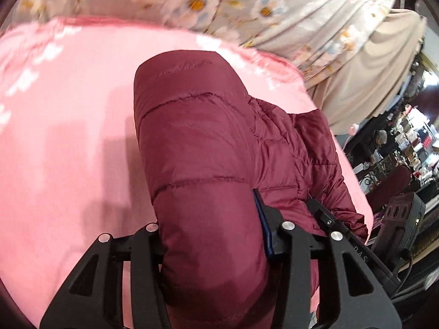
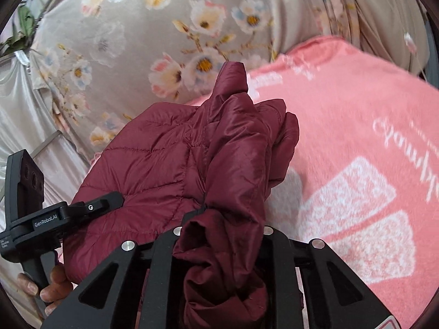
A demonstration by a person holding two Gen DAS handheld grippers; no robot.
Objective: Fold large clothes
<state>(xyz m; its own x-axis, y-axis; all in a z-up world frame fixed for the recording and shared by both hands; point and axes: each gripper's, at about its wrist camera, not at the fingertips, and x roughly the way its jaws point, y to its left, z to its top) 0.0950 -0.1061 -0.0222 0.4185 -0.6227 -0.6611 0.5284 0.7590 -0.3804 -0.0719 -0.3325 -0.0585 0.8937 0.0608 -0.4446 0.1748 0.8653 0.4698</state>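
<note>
Jacket (image 1: 197,148): maroon quilted puffer, lifting off pink blanket (image 1: 68,137).
Left gripper (image 1: 214,219): clenched on a padded fold.
Right gripper (image 2: 219,224): clamping bunched fabric.
Tip: raise both evenly, keep the fold taut.

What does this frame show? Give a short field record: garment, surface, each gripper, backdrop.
garment: maroon quilted jacket, bunched and puffy
surface: pink blanket with white print
left gripper: closed on a padded fold of the jacket
right gripper: closed on gathered jacket fabric
backdrop: floral sheet behind the blanket
fold state: not yet flat
</note>
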